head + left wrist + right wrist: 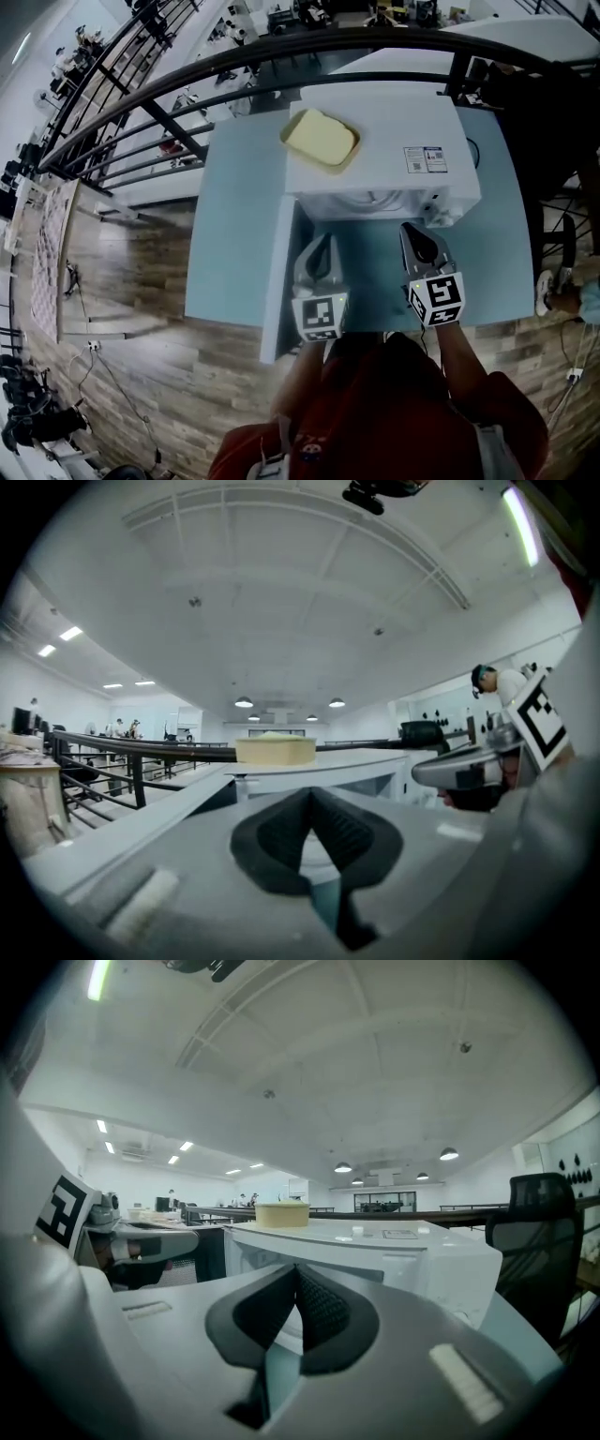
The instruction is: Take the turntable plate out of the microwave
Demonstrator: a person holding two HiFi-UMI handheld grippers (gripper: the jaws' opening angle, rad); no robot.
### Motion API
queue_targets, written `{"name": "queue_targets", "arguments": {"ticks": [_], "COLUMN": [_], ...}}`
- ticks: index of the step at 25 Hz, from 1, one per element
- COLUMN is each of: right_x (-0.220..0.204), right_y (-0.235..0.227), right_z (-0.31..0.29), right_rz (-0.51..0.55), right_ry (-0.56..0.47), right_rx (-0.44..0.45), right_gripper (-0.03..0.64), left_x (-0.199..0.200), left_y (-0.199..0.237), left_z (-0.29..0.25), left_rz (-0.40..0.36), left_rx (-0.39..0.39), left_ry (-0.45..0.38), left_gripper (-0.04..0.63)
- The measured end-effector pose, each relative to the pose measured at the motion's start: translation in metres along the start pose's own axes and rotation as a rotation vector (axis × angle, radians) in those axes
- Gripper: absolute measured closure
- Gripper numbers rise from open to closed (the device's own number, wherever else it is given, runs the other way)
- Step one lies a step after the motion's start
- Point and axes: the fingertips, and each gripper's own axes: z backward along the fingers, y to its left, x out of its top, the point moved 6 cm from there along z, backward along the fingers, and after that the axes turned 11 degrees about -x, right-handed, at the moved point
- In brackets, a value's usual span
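A white microwave (384, 155) stands on a light blue table (234, 244), its door (276, 281) swung open to the left. Curved lines in the dark opening (375, 200) may be the turntable plate's rim; I cannot tell for sure. My left gripper (324, 240) and right gripper (413, 231) point at the opening from the front, side by side. Both are shut with nothing between the jaws. In the left gripper view the shut gripper (314, 801) faces the microwave (319, 763). The right gripper view shows the right gripper (296, 1276) shut before the microwave (394, 1251).
A yellow block in a shallow dish (322, 139) lies on the microwave's top. A dark metal railing (169, 112) curves behind the table. An office chair (539, 1232) stands at the right. Wooden floor lies to the left and in front.
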Motion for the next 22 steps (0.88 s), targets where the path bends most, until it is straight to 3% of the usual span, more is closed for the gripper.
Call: {"name": "queue_targets", "arguments": {"ticks": [9, 17, 22], "right_x": [-0.014, -0.033, -0.047], "right_y": [0.009, 0.024, 0.026], "right_z": [-0.013, -0.034, -0.058], "right_rz": [0.053, 0.124, 0.175], "right_ry": [0.026, 0.062, 0.104], "right_rx": [-0.101, -0.091, -0.054], "right_gripper": [0.615, 0.606, 0.545], "left_x": [-0.026, -0.043, -0.054], "left_y": [0.018, 0.024, 0.027], "left_z": [-0.018, -0.028, -0.038], "left_rz": [0.000, 0.019, 0.034], "left_rx": [-0.100, -0.134, -0.124], "left_ry": [-0.017, 0.026, 0.047], "left_gripper": [0.597, 0.597, 0.597]}}
